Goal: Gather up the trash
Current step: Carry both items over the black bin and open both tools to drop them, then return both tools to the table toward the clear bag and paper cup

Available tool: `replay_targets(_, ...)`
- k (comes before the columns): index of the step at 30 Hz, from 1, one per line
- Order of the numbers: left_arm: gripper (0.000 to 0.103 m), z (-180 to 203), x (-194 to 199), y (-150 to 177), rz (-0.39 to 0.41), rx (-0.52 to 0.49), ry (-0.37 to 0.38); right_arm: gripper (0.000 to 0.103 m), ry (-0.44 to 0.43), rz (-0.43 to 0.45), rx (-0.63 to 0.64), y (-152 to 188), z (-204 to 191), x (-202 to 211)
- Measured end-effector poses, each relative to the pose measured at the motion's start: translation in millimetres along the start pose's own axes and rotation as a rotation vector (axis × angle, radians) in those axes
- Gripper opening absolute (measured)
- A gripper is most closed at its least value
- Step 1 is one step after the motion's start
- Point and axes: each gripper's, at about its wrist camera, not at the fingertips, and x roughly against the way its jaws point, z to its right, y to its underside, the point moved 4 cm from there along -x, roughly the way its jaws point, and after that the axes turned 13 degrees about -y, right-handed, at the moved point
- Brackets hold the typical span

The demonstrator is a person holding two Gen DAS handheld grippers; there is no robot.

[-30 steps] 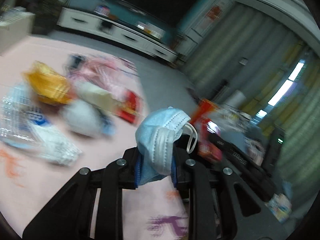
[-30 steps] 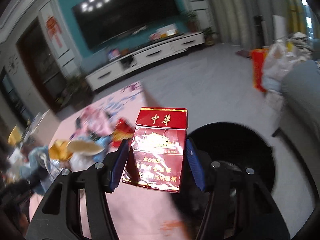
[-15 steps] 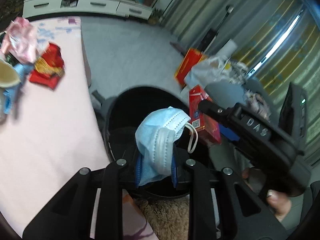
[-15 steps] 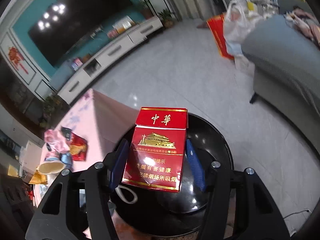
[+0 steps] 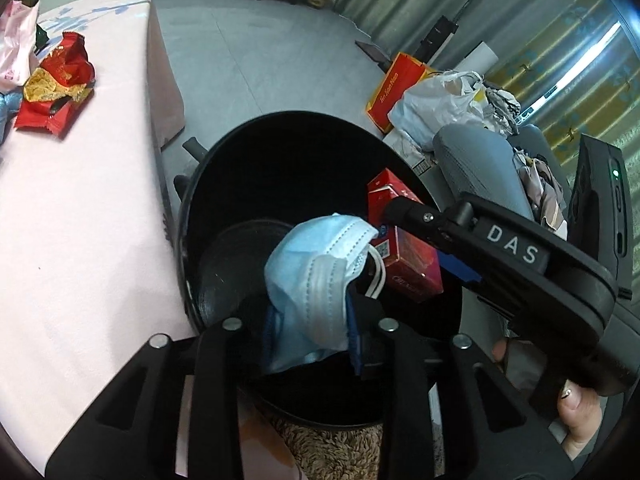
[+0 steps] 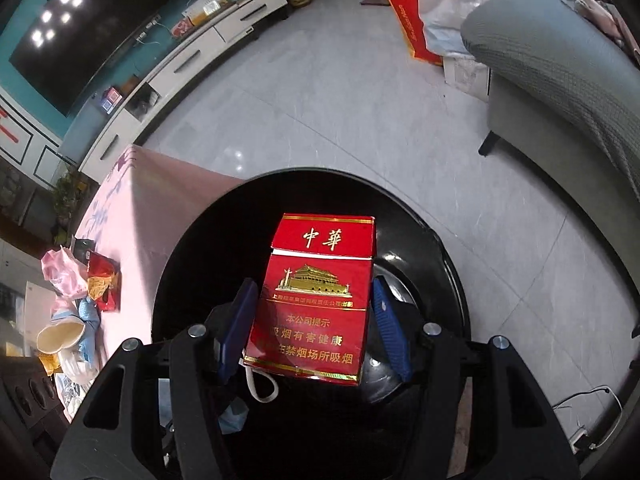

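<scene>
Already over the round black plastic trash bin [image 5: 256,160], the left gripper [image 5: 312,332] had a crumpled pale-blue surgical face mask [image 5: 316,276] between its blue pads, and its jaws had just been opening, so the grip looked to be loosening while the mask still sat between them. Just beside it, the right gripper [image 6: 316,332] was clamped on a red cardboard cigarette pack with gold lettering [image 6: 316,300], held upright above the bin's dark mouth. To finish well, both jaws probably needed to spread fully with the items centred over the opening, since the mask's white ear loop [image 5: 378,276] could snag on a pad. Farther off, a red and gold crumpled snack wrapper [image 5: 56,80] lay with other litter on the pink tablecloth [image 5: 88,240], awaiting collection.
</scene>
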Motion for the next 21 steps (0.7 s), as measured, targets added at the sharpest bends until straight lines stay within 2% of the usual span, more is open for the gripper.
replay_targets(1,0.034,1.0,1.4,-0.6,-0.001,-0.001,0.006,0.059,0.003,0.001,0.001,-0.1,-0.5,-0.4)
replay_targets(3,0.053,6.0,5.8,-3.9,0.006,-0.009,0.008,0.060,-0.001,0.002,0.001,-0.1,-1.2,-0.2)
replay_targets(5,0.063,2.6,17.6,-3.2,0.038,-0.014,-0.002,0.077,-0.029,0.009,-0.006,-1.0,-1.9,1.4)
replay_targets(8,0.078,-3.2,34.8,-4.1,0.083,-0.015,-0.005,0.081,-0.036,0.045,0.014,-2.4,-6.9,9.2)
replay_targets(10,0.081,-10.1,47.9,-4.9,0.109,-0.003,-0.012,0.084,-0.044,0.066,0.020,-3.8,-10.1,13.9)
replay_targets(13,0.089,-24.7,72.3,-6.5,0.149,0.030,-0.023,0.085,-0.066,0.083,0.028,-4.6,-16.0,19.0)
replay_targets(15,0.099,-39.0,91.7,-6.3,0.190,0.057,-0.047,0.087,-0.066,0.097,0.047,-4.6,-21.4,22.4)
replay_targets(18,0.100,-68.1,124.8,-1.8,0.271,0.098,-0.133,0.090,-0.056,0.128,0.092,-3.1,-34.7,29.1)
replay_targets(21,0.100,-99.9,155.3,3.9,0.330,0.138,-0.198,0.098,-0.067,0.151,0.161,2.9,-56.7,33.1)
